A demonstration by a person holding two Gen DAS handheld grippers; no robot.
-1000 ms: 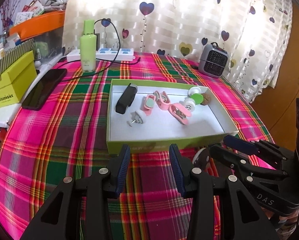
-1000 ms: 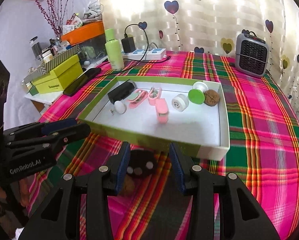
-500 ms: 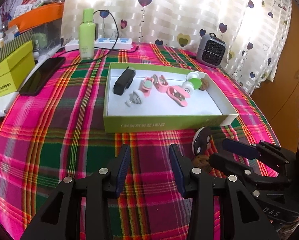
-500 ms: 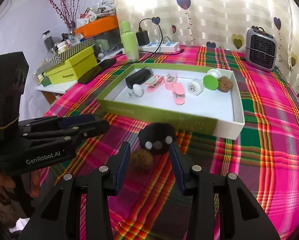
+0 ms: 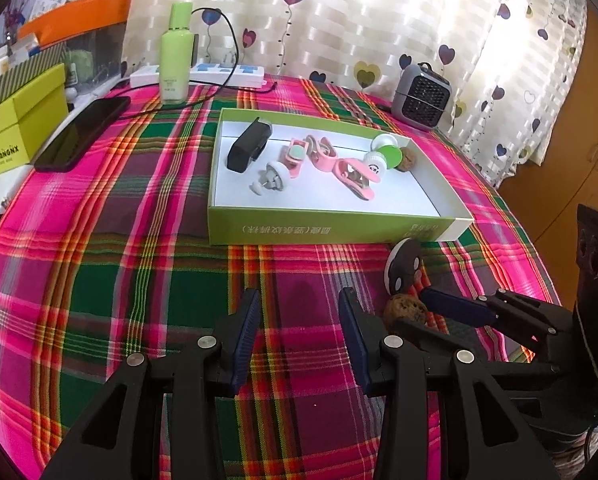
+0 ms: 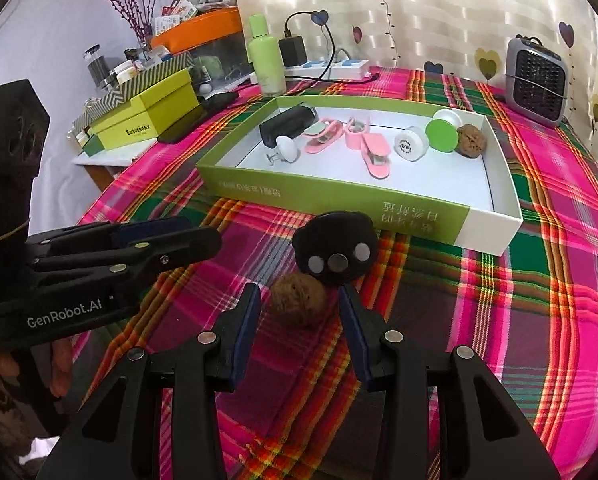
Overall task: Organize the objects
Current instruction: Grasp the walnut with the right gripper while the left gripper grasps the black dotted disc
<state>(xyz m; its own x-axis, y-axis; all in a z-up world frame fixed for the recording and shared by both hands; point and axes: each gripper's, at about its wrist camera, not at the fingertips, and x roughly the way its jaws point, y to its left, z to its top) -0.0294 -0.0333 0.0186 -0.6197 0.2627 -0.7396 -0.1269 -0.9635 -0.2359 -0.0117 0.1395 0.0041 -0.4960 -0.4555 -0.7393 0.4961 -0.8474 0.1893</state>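
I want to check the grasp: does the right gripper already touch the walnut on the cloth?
Apart. The right wrist view shows cloth between the walnut and each finger of the right gripper.

Backlit by a cream curtain [image 5: 379, 20] printed with hearts, glowing with daylight. Covered in pink-and-green plaid cloth [image 5: 99, 260] across the counter. Flanked by a white wall [image 6: 39, 20] on one side, a wooden cabinet [image 5: 579, 140] on the other.

left tool [image 6: 203, 236]: black frame, blue pads, silver screws, white "GenRobot.AI" lettering
right tool [image 6: 297, 316]: black frame, blue pads, silver screws
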